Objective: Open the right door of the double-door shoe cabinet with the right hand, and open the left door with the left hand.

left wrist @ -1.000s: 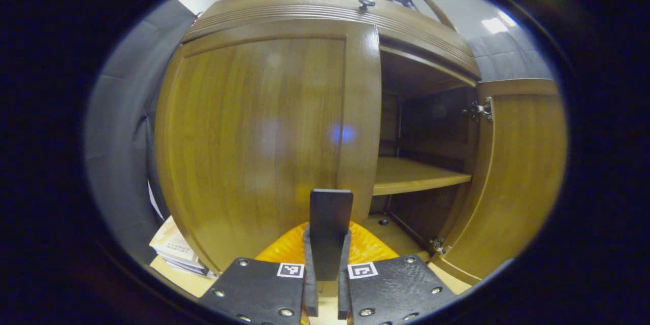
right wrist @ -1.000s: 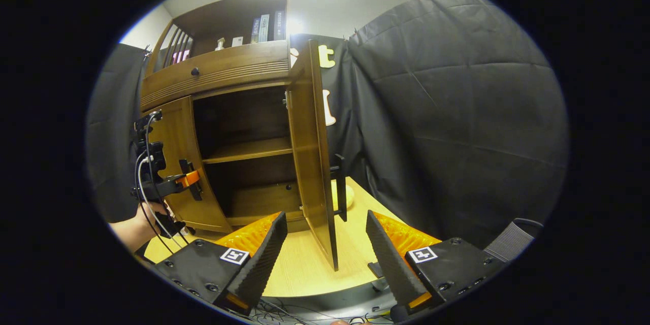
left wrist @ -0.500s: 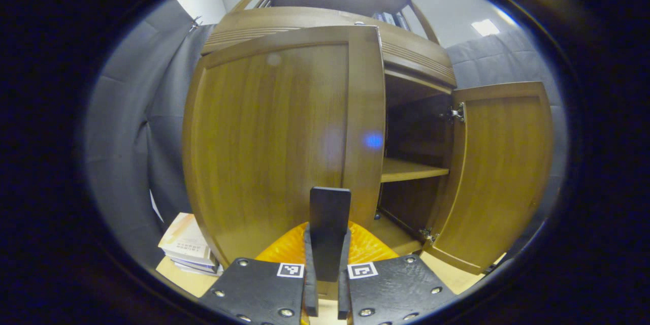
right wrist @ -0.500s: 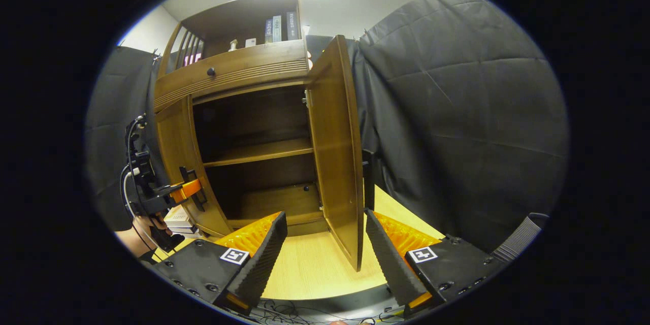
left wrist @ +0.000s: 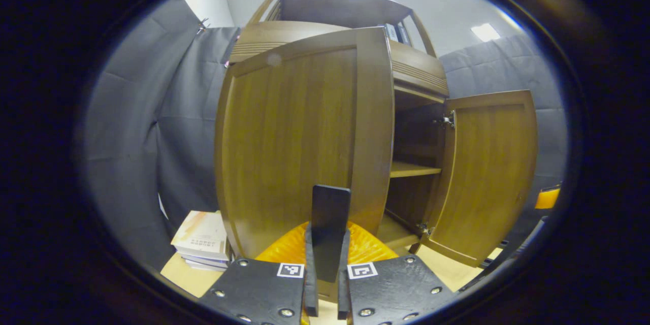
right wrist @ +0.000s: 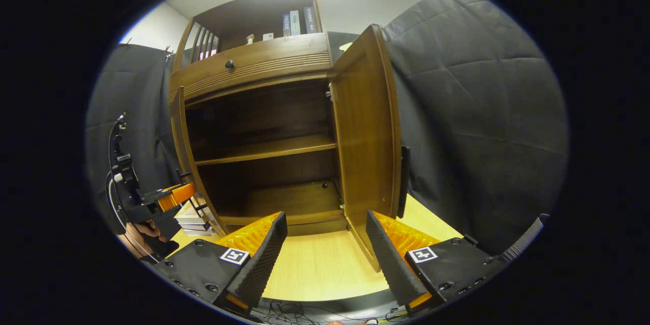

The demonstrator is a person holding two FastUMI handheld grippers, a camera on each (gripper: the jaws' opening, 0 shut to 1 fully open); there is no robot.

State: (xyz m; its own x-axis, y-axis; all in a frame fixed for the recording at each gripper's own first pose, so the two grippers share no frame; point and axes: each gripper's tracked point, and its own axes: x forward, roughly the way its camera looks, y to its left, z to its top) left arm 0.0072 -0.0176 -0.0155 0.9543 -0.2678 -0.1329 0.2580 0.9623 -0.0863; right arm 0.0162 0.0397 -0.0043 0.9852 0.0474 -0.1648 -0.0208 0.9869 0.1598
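At the back of the desk [right wrist: 315, 269], the shoe cabinet [right wrist: 254, 63] is seen with both doors away from its front. The right door [right wrist: 365, 132] is swung well out, its inner face turned toward the right gripper view, so that half of the task is judged to be done. The right hand-held gripper [right wrist: 326, 244] is held released, its fingers spread wide and nothing between them, just in front of the cabinet's open bottom compartment. The middle shelf [right wrist: 264, 148] is laid bare.

In the left gripper view, the left door [left wrist: 299, 132] is seen swung partway out, its outer face toward the camera. The left hand-held gripper [left wrist: 327, 244] is clenched on the door's dark handle [left wrist: 330, 223], which is pinched between both fingers. In the right gripper view, the same door is seen nearly edge-on at the cabinet's left side, with the left hand-held gripper and a person's hand [right wrist: 139, 231] beside it.

The opening of the left door is judged to be well advanced; only a little more swing, and the release of the handle, appears to be left. A stack of books [left wrist: 203, 238] lies on the desk near the cabinet's left side.
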